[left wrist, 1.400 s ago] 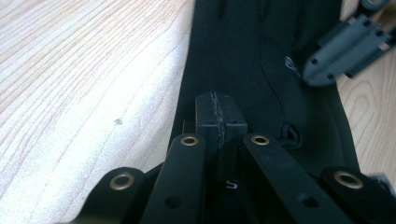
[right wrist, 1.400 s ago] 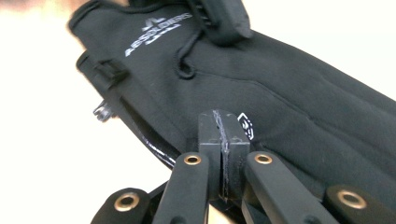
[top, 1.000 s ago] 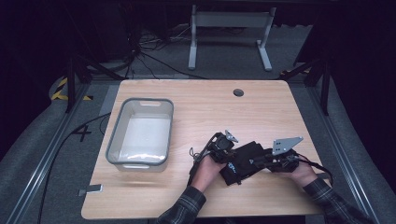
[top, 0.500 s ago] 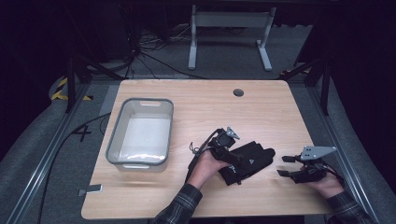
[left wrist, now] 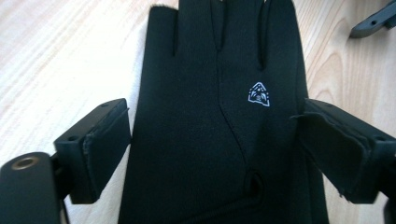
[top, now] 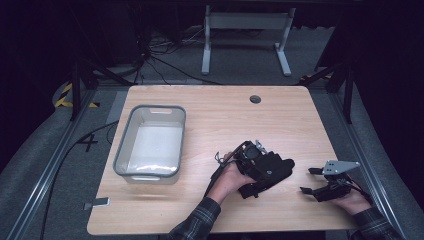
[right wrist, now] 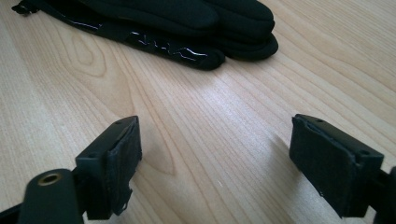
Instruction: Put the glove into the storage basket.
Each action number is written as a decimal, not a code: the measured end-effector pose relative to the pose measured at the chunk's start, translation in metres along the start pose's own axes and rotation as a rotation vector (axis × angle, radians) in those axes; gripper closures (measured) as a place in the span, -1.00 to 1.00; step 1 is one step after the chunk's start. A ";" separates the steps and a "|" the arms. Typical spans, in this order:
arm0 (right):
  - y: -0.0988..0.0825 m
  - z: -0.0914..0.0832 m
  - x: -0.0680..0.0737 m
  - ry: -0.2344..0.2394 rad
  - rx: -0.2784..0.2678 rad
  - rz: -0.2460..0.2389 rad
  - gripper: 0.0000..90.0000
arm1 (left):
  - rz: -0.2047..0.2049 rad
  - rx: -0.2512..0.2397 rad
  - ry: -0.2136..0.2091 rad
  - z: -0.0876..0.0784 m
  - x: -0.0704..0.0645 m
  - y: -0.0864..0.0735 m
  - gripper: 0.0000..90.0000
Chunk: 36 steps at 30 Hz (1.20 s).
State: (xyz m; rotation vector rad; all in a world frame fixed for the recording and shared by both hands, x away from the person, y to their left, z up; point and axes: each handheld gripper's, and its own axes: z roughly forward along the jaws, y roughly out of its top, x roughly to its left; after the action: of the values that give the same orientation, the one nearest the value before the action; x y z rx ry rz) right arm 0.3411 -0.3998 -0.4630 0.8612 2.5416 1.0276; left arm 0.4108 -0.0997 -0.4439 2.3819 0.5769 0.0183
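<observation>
Black fabric glove pair (top: 265, 172) lies flat on the light wooden worktop (top: 210, 120), front-centre-right, well apart from the clear plastic bin with grey rim (top: 150, 142) off to my left. From the right gripper view it looks like two gloves stacked (right wrist: 187, 23), fingertips toward that camera.

My left hand-held gripper (top: 252, 152) sits right over the glove. In its own view (left wrist: 215, 140) the jaws straddle the glove's back, one pad on each side, wide apart and not pressing. They have just been opening, with the glove between them but not gripped. The small white logo (left wrist: 258, 93) is up, and the glove fingers (left wrist: 224, 28) point away from the camera, so the long axis runs straight out along the jaws, cuff end nearest me.

My right hand-held gripper (top: 312, 181) is off to the right of the glove, near but not touching. Its jaws have also just been opening, with nothing between them except bare wood (right wrist: 215, 154). The glove lies ahead and to the left of it in its own view.

Key relation: the left is clearly the nearer one, already on top of the glove and lined up lengthwise. The right faces the fingertip end across a gap. I judge that any re-grasp from the left needs only a close, while the right would need to slide in toward the fingertips first.
</observation>
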 end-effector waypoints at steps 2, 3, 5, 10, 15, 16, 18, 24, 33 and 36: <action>0.000 0.001 0.000 0.001 -0.003 -0.001 -0.65 | 0.014 0.013 0.011 0.004 -0.002 -0.001 -0.79; 0.000 0.001 0.000 0.002 -0.005 0.000 -0.65 | 0.022 0.024 0.015 0.005 -0.002 -0.001 -0.80; -0.001 0.001 0.000 0.001 -0.011 0.001 -0.67 | 0.029 0.037 0.021 0.008 -0.003 -0.002 -0.83; -0.002 0.002 0.000 0.002 -0.024 -0.001 -0.70 | 0.033 0.051 0.027 0.015 -0.006 -0.004 -0.92; -0.003 0.003 0.000 0.003 -0.032 -0.003 -0.72 | 0.052 0.052 0.038 0.016 -0.008 -0.005 -0.95; -0.003 0.003 0.000 0.003 -0.032 -0.003 -0.72 | 0.061 0.050 0.035 0.015 -0.009 -0.005 -0.92; -0.003 0.003 0.000 0.003 -0.033 -0.004 -0.73 | 0.072 0.049 0.020 0.014 -0.010 -0.005 -0.77; -0.003 0.003 0.001 0.004 -0.033 -0.003 -0.73 | 0.090 0.054 0.009 0.010 -0.013 -0.005 -0.44; -0.003 0.003 0.001 0.003 -0.033 -0.004 -0.73 | 0.114 0.069 -0.054 0.005 -0.014 -0.003 0.37; -0.003 0.003 0.001 0.004 -0.033 -0.003 -0.73 | 0.125 0.076 -0.044 0.004 -0.016 -0.002 0.51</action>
State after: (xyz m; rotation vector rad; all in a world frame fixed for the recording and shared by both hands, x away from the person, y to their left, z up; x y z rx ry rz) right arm 0.3407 -0.3995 -0.4674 0.8476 2.5208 1.0682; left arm 0.3958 -0.1073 -0.4459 2.4829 0.4141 -0.0017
